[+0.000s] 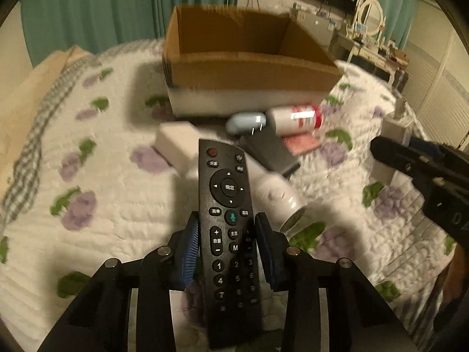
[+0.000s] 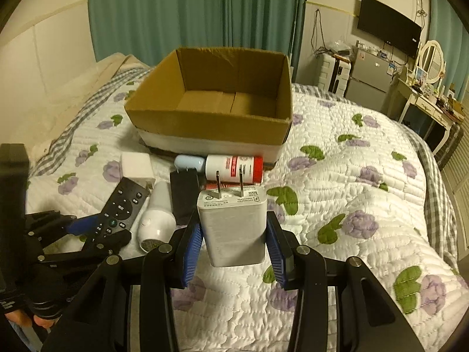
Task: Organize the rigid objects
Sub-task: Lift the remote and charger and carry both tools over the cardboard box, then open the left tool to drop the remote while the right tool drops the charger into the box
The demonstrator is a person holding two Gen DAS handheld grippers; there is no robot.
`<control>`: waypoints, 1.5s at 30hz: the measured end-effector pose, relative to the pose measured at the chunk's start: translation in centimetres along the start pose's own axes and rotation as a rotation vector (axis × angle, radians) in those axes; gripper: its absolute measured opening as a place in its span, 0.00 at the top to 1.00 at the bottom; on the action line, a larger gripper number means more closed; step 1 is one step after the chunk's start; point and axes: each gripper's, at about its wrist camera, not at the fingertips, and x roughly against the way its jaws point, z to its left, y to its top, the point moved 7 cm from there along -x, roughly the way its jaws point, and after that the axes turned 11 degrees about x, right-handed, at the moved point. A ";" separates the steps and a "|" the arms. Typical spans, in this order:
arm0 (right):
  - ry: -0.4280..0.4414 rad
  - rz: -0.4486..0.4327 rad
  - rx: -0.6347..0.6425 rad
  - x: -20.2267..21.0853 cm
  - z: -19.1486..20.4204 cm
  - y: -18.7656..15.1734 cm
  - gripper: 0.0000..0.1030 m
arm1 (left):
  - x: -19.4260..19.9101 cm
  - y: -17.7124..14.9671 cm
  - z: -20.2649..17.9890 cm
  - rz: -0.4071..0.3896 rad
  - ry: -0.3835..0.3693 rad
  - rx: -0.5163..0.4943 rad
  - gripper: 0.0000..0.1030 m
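Observation:
My left gripper (image 1: 226, 228) is shut on a black remote control (image 1: 228, 220), held lengthways above the quilt; it also shows in the right wrist view (image 2: 120, 209). My right gripper (image 2: 233, 234) is shut on a white two-pin charger (image 2: 233, 226), prongs pointing forward. An open, empty cardboard box (image 2: 205, 123) stands on the bed ahead of both; it also shows in the left wrist view (image 1: 249, 73). Before it lie a red-and-white can (image 2: 234, 168), a pale blue case (image 2: 189, 162), a white cube (image 2: 136, 165), a black adapter (image 2: 184, 198) and a white rounded device (image 2: 155, 220).
The bed has a white quilt with purple flowers (image 2: 351, 205) and a checked pillow (image 2: 96, 99) at the left. A dressing table with a mirror (image 2: 431, 61), a small fridge (image 2: 369, 76) and a wall TV (image 2: 387, 25) stand at the right. Green curtains (image 2: 190, 8) hang behind.

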 end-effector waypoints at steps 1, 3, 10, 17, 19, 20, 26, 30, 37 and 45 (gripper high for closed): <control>0.000 -0.009 0.002 0.4 0.0 0.4 0.61 | 0.8 0.6 -0.1 -0.026 0.005 -0.008 0.73; 0.003 -0.028 0.001 1.2 -0.1 1.4 0.61 | 2.1 1.8 -0.4 -0.054 -0.004 -0.017 0.81; -0.016 -0.100 0.031 3.4 -1.0 6.1 0.61 | 5.4 7.2 -1.9 -0.160 -0.022 -0.053 0.83; -0.045 -0.176 0.057 3.5 -3.4 12.4 0.61 | 5.7 13.1 -3.5 -0.239 -0.027 -0.065 0.83; -0.051 -0.187 0.061 2.7 -4.1 14.1 0.61 | 5.1 15.0 -3.8 -0.256 -0.024 -0.066 0.83; -0.053 -0.192 0.061 2.1 -4.5 15.0 0.61 | 4.8 15.8 -3.9 -0.263 -0.020 -0.071 0.83; -0.038 -0.182 0.050 -2.6 -6.0 17.5 0.61 | 0.5 19.7 -4.3 -0.247 -0.002 -0.076 0.83; -0.012 -0.143 0.039 -6.7 -6.3 17.6 0.61 | -2.7 20.8 -4.4 -0.224 0.019 -0.081 0.84; 0.021 -0.085 0.022 -12.2 -6.5 15.7 0.61 | -7.2 21.1 -3.8 -0.195 0.060 -0.078 0.81; -0.057 -0.137 -0.013 -9.6 -7.7 15.8 0.22 | -4.9 20.7 -2.4 -0.246 0.113 -0.057 0.36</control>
